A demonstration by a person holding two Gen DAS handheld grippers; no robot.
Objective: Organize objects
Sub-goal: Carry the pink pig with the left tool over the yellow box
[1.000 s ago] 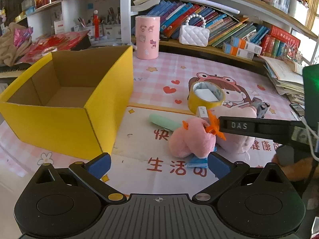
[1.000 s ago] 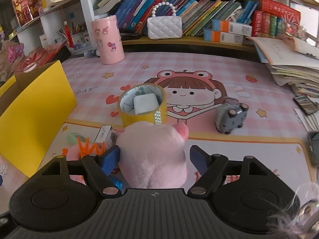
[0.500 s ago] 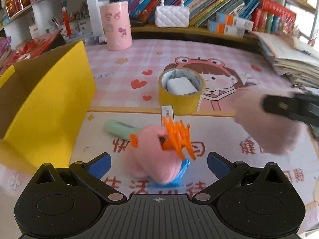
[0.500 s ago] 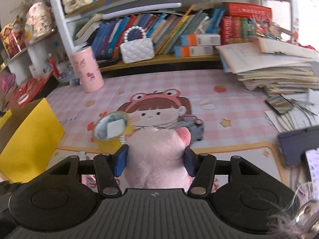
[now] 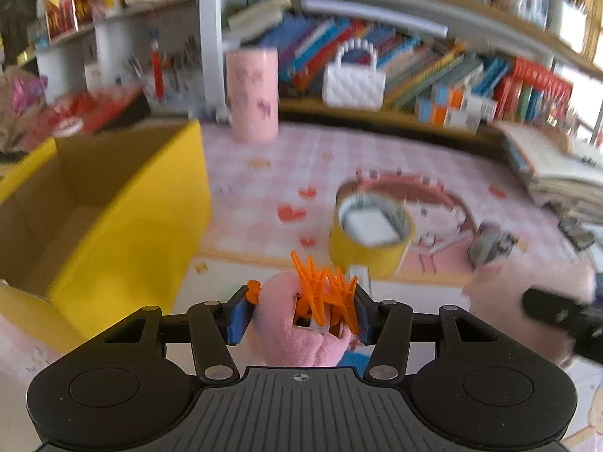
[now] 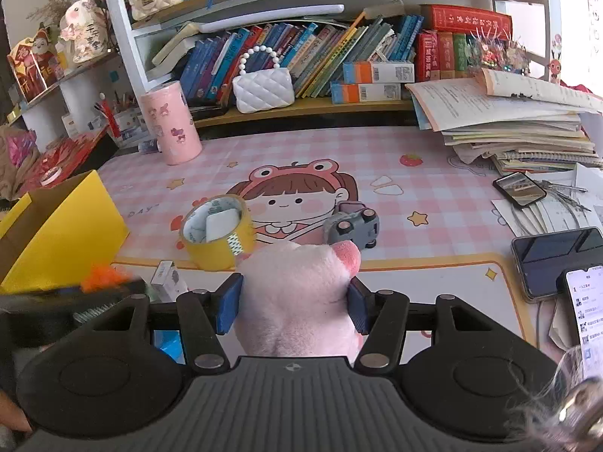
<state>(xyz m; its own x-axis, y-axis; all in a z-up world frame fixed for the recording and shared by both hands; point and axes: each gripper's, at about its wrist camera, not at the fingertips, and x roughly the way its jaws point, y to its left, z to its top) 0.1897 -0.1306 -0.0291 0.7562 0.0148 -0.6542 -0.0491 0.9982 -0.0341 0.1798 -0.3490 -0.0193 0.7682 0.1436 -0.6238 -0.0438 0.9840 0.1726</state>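
A: Left claw point(image 5: 299, 316), condition?

B: Clamped on a pink plush point(image 5: 297, 333) with an orange clip point(image 5: 326, 293) on top; both blue pads press its sides. View is blurred by motion.

A: Right claw point(image 6: 294, 307)?

B: Clamped on a second plush, the pig point(image 6: 297, 293), pads touching both flanks. It fills the gap between the fingers.

A: Surroundings relative to the left claw?

B: Yellow box point(image 5: 124, 226), open at the top, ahead and to its left. Tape roll point(image 5: 371, 237) ahead, slightly right, standing on the tabletop point(image 5: 264, 188) with a white block inside. Grey toy car point(image 5: 490, 245) further right. Pink cylinder point(image 5: 252, 94) far ahead near the shelf.

A: And from the right claw?

B: Tape roll point(image 6: 216, 231) ahead-left, toy car point(image 6: 354, 228) just beyond the pig's ear. The box point(image 6: 64, 233) well to the left. A small white carton point(image 6: 167, 280) lies left of the pads. Two phones point(image 6: 554, 260) to the right; paper stack point(image 6: 520, 128) ahead-right. The left claw's arm intrudes at the left edge, blurred.
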